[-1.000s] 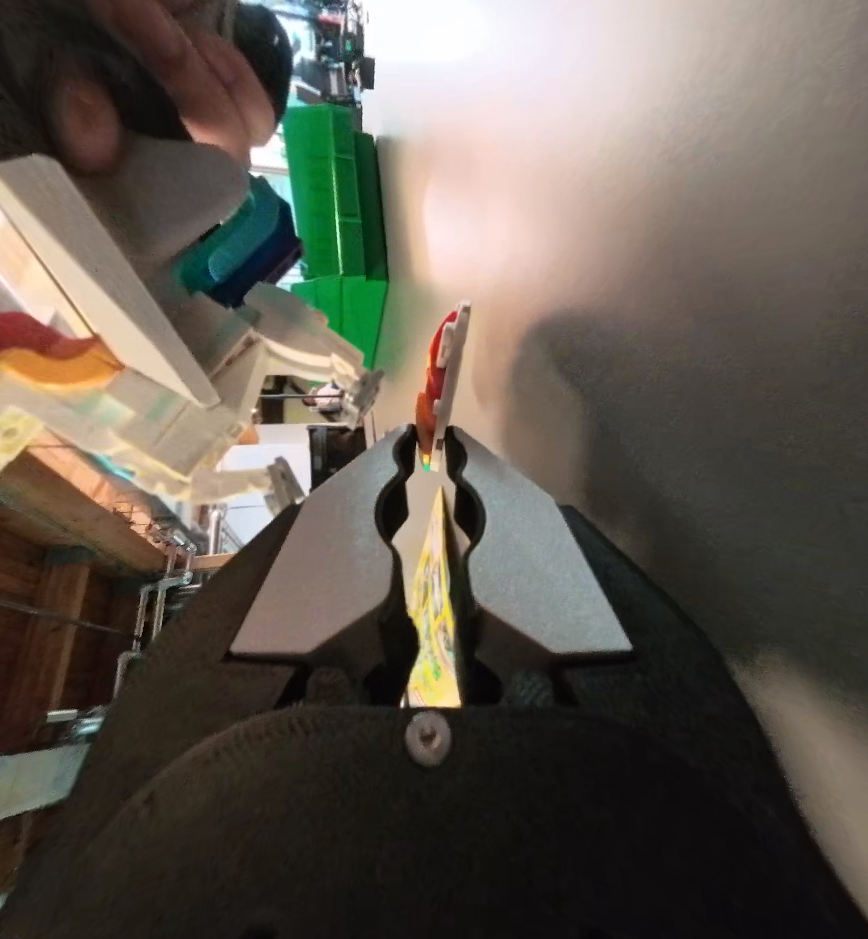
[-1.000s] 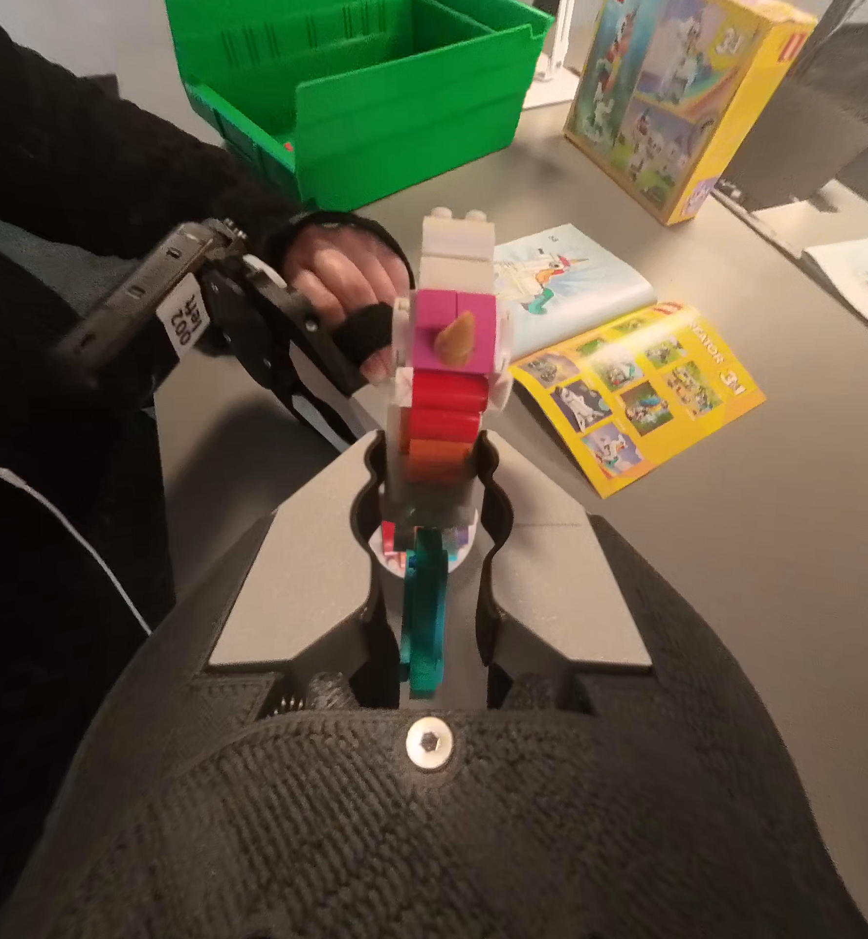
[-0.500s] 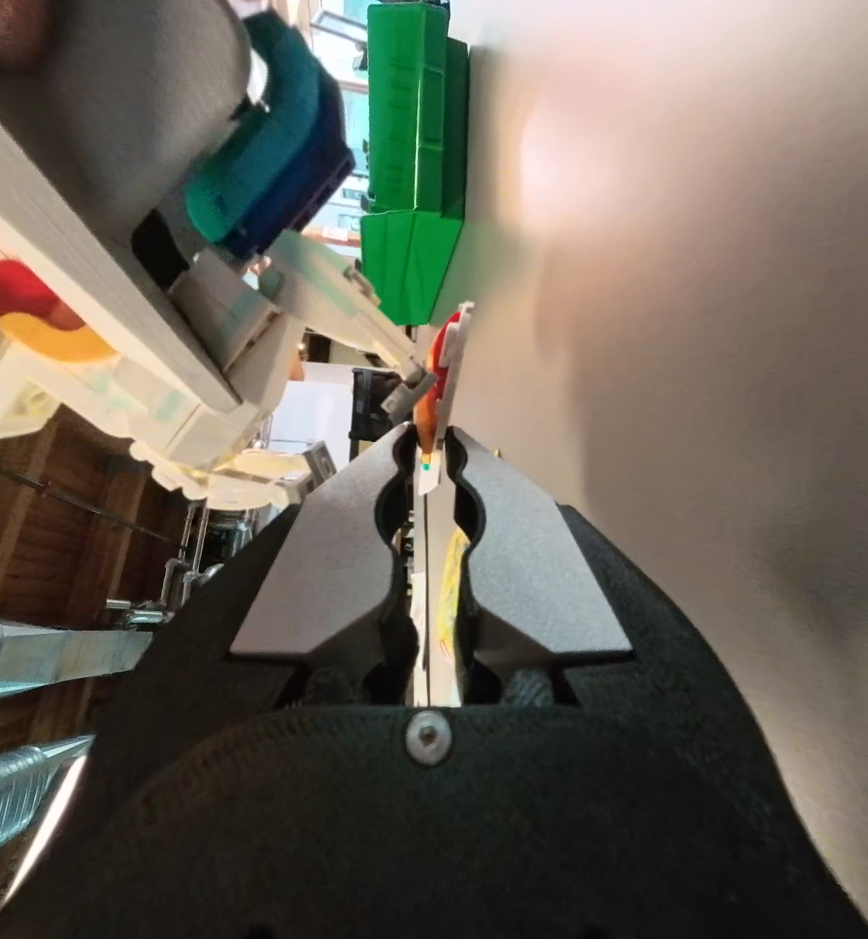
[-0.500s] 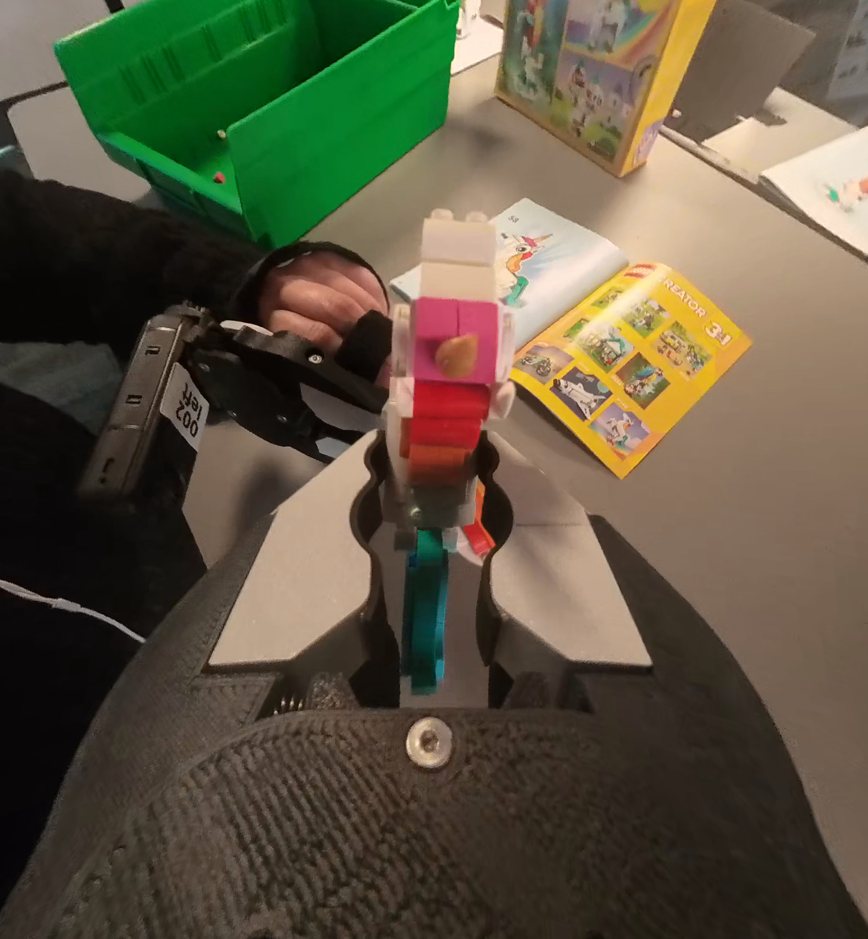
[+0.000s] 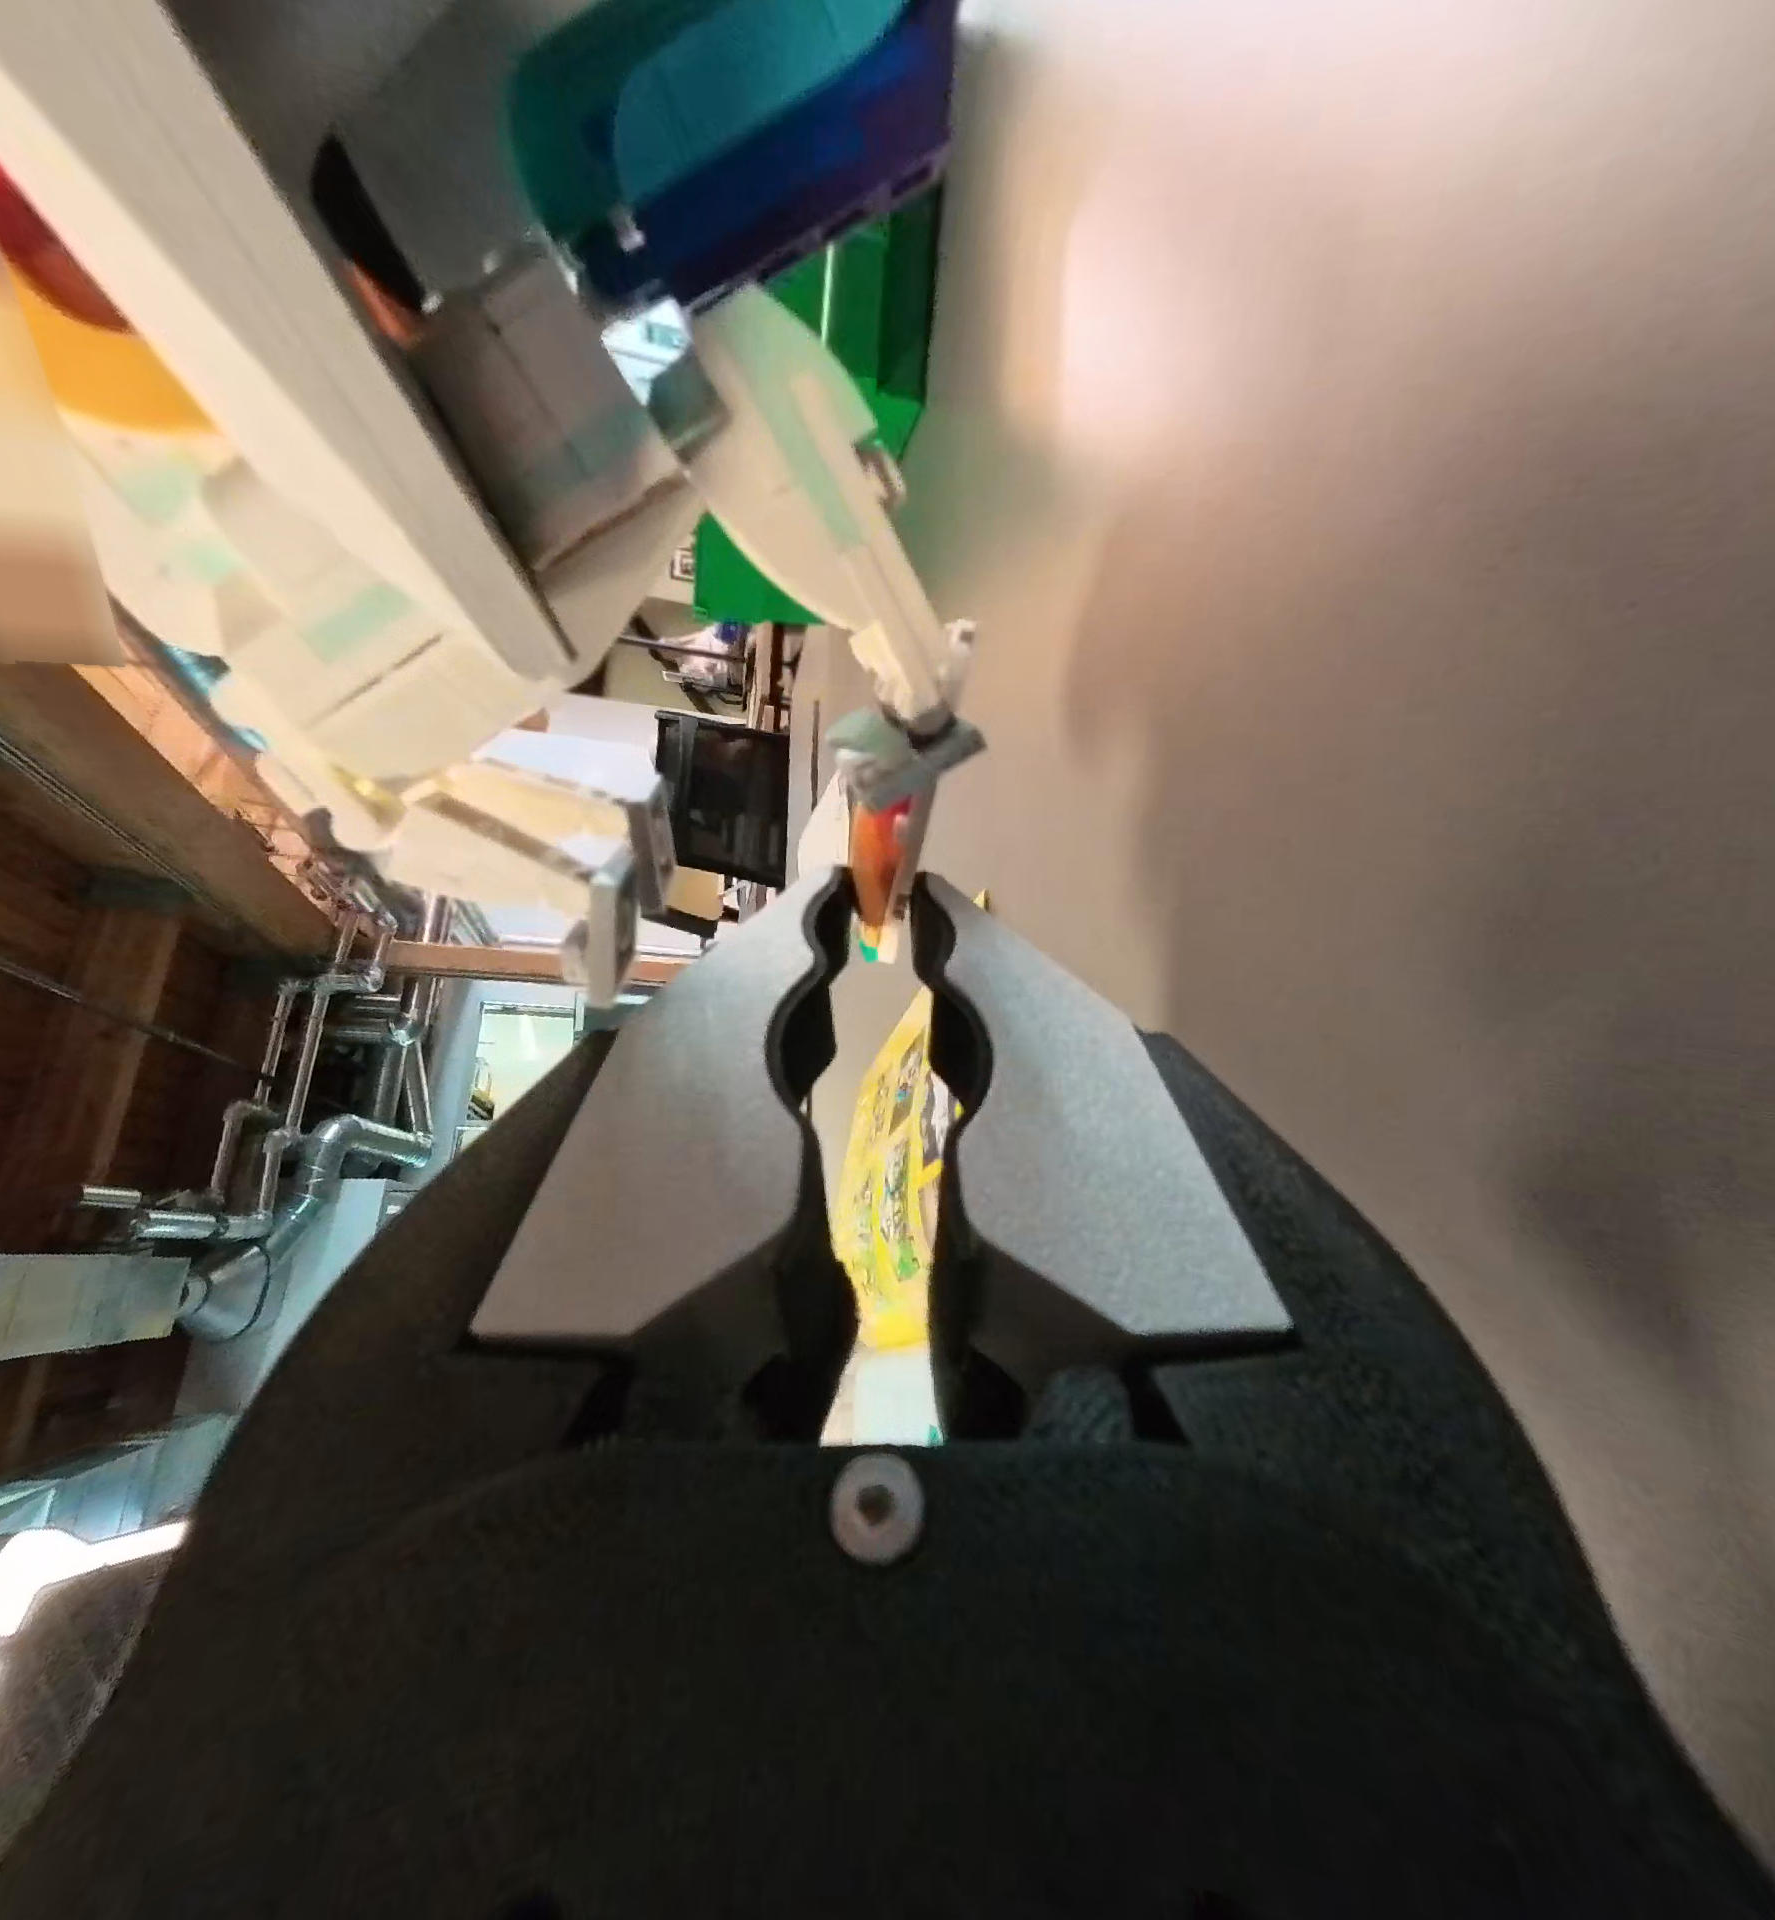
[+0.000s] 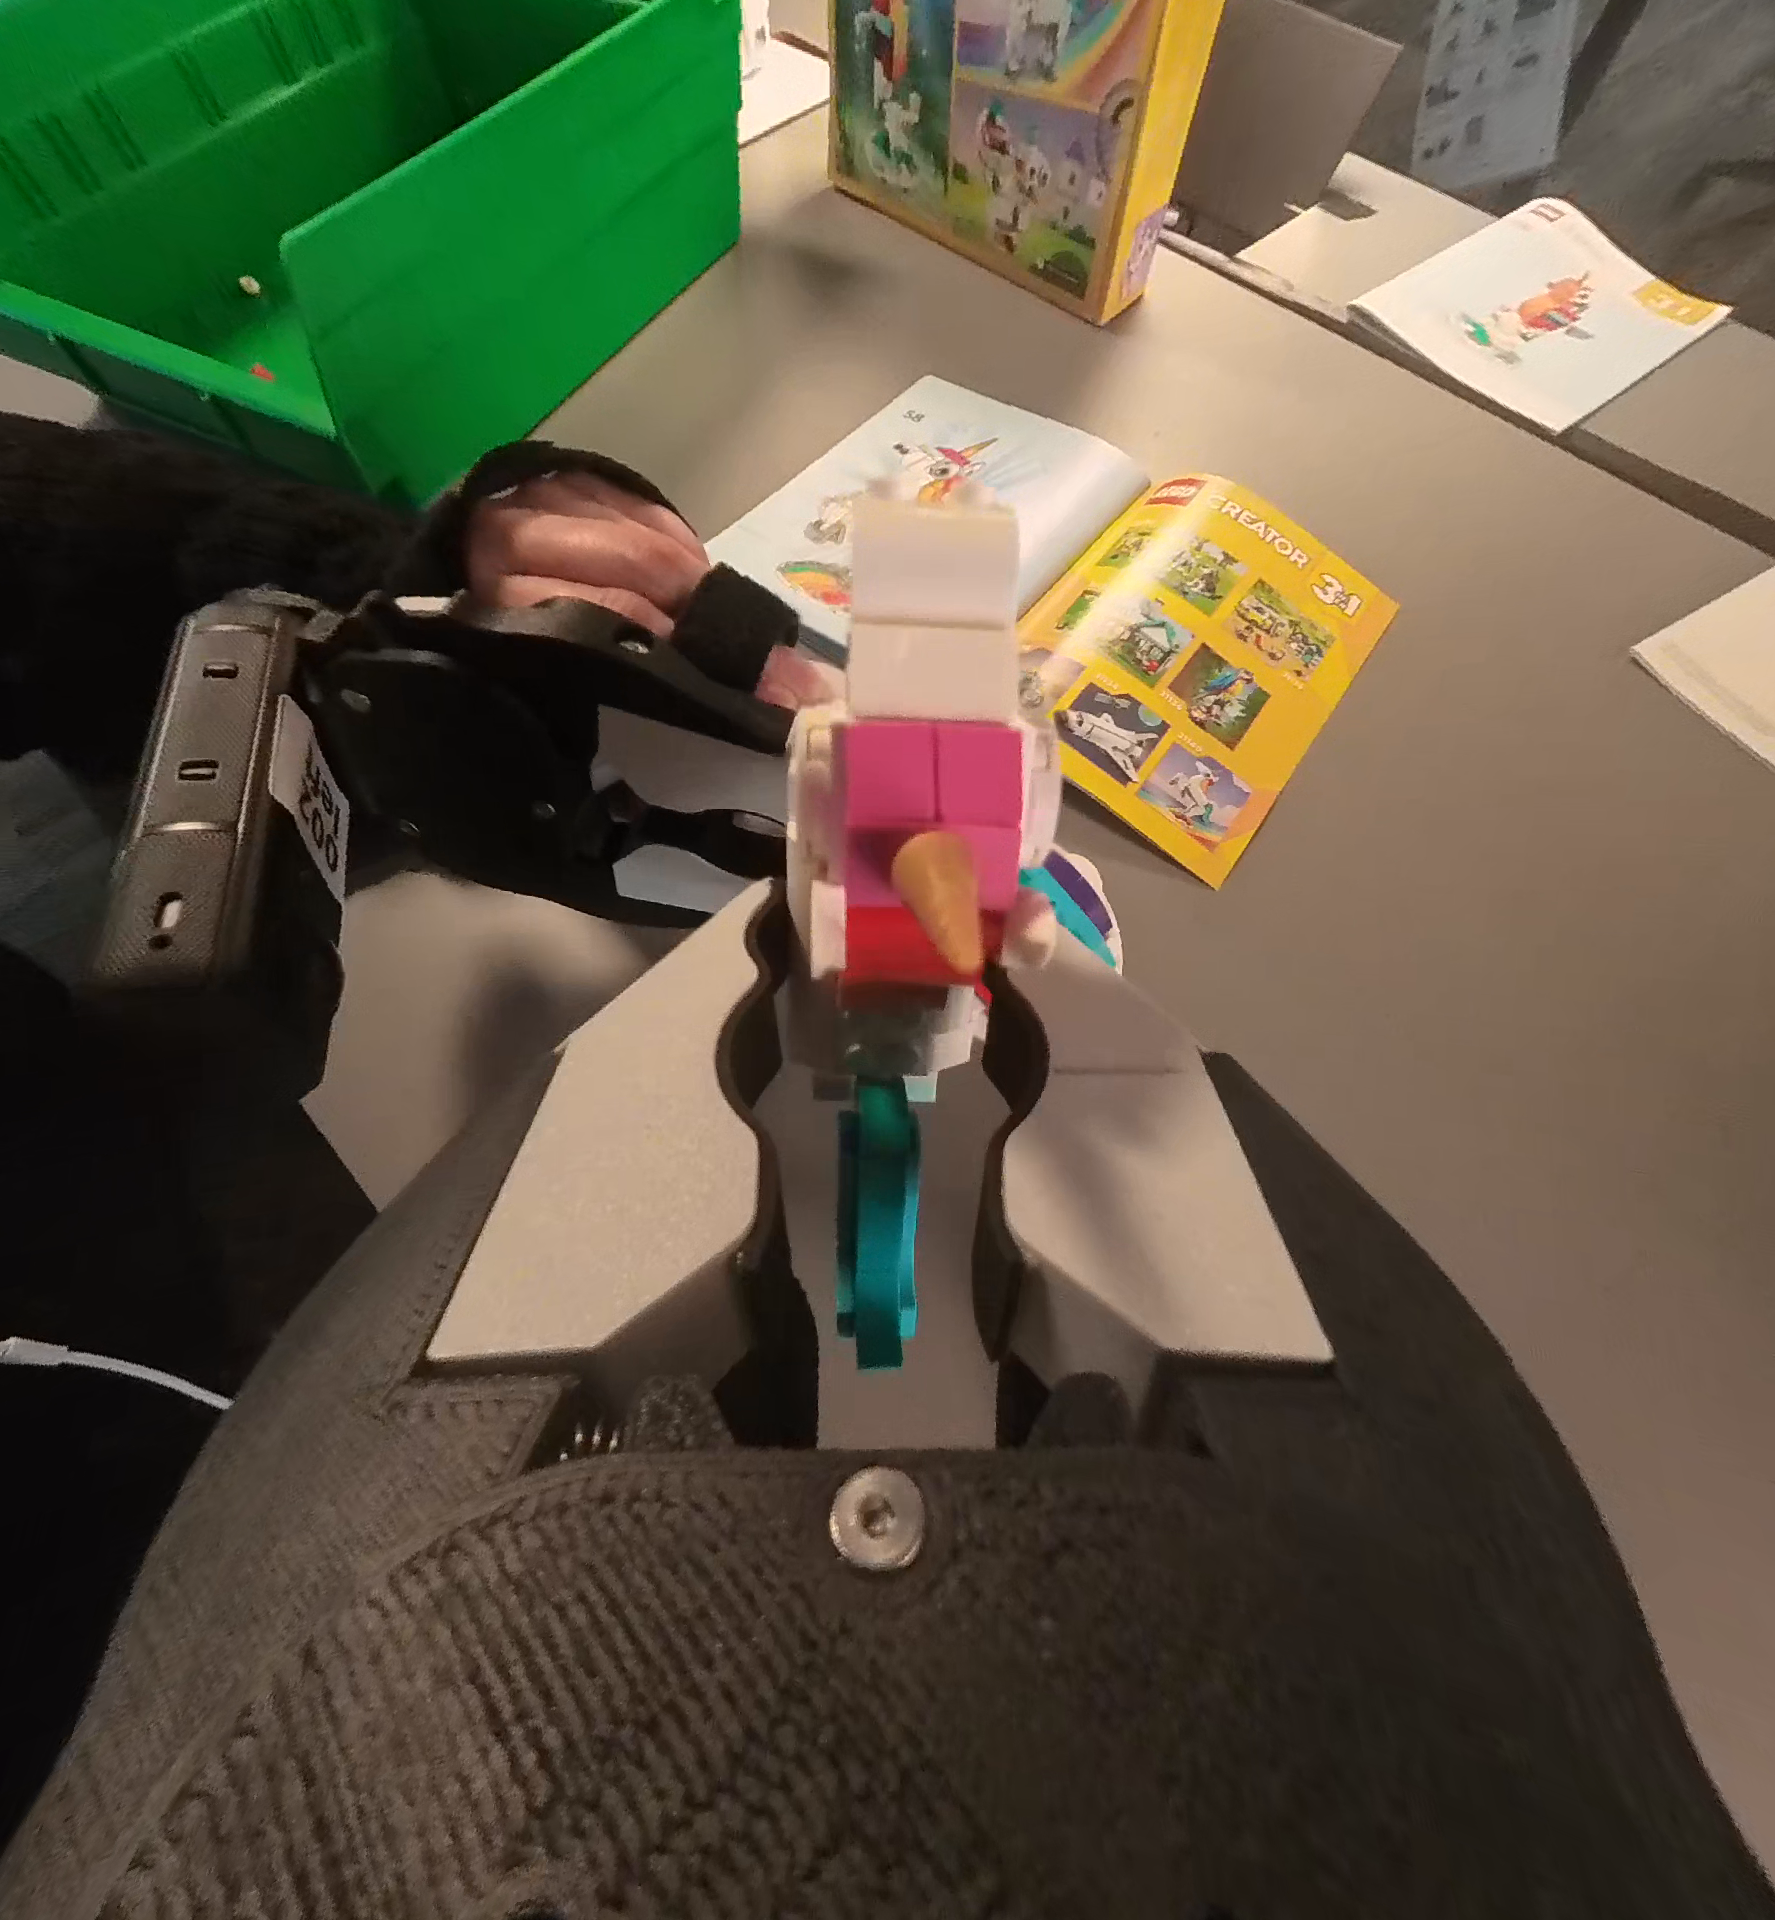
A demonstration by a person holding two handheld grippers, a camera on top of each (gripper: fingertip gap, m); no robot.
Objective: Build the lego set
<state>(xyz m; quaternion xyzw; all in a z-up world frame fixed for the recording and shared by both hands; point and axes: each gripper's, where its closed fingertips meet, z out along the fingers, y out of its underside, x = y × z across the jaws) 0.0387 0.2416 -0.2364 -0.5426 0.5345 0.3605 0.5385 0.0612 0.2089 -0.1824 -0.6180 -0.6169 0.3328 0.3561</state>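
Observation:
My right gripper (image 6: 898, 987) is shut on the unicorn model (image 6: 930, 665), a white body with pink and red bricks, a golden horn (image 6: 945, 894) and a teal tail (image 6: 878, 1226) between the fingers. My left gripper (image 5: 881, 899) is shut on a small white plate with a rainbow piece (image 5: 878, 868), held at the fingertips. The unicorn fills the upper left of the left wrist view (image 5: 363, 499). Its grey foot (image 5: 909, 743) touches the rainbow piece. In the right wrist view the left gripper (image 6: 447, 769) sits just left of the model, and the rainbow piece (image 6: 1080, 899) peeks out beside it.
A green bin (image 6: 343, 208) stands at the back left on the grey table (image 6: 1485, 1039). The set's box (image 6: 1008, 135) stands behind. A yellow booklet (image 6: 1215, 665), an open booklet (image 6: 1018, 488) and another booklet (image 6: 1537, 301) lie beyond the model.
The unicorn and the left gripper have closed in on each other. The unicorn's foot, apart from the rainbow piece before, now meets it. Both grippers stay shut.

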